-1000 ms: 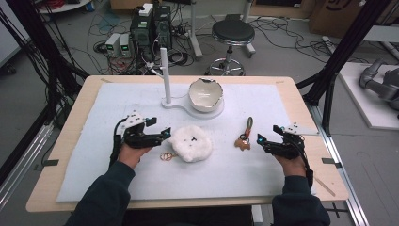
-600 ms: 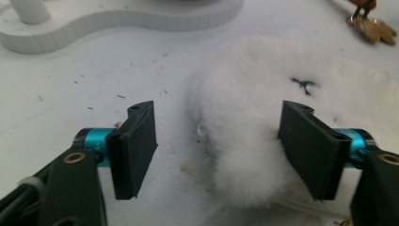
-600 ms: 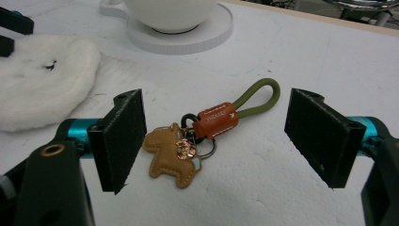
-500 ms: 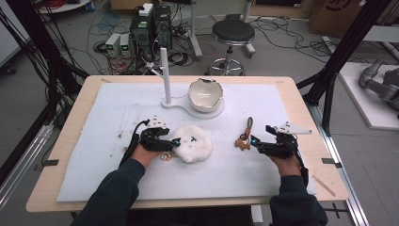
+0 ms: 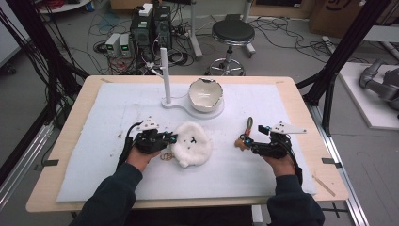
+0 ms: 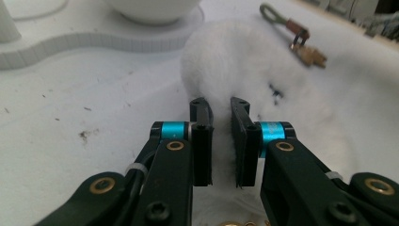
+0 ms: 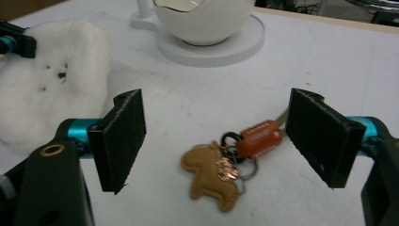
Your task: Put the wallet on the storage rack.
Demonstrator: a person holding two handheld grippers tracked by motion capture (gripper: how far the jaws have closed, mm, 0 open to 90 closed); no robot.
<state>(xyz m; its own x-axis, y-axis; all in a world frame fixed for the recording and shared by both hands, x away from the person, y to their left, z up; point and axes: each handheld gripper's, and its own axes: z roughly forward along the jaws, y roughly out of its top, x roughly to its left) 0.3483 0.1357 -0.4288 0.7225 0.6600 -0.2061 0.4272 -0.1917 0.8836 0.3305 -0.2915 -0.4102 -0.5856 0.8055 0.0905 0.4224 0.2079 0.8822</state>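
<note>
White plush [image 5: 192, 149] now pinched by left claw [image 6: 220, 107].

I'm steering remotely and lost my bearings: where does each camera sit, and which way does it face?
High view: above the person's side, looking forward and down on the table; both forearms, left tool and right tool show.
Left gripper view: rides the left tool, facing the white plush pinched between its jaws.
Right gripper view: rides the right tool, open jaws flanking the keychain.
All three share the plush, the keychain and the white bowl.
</note>
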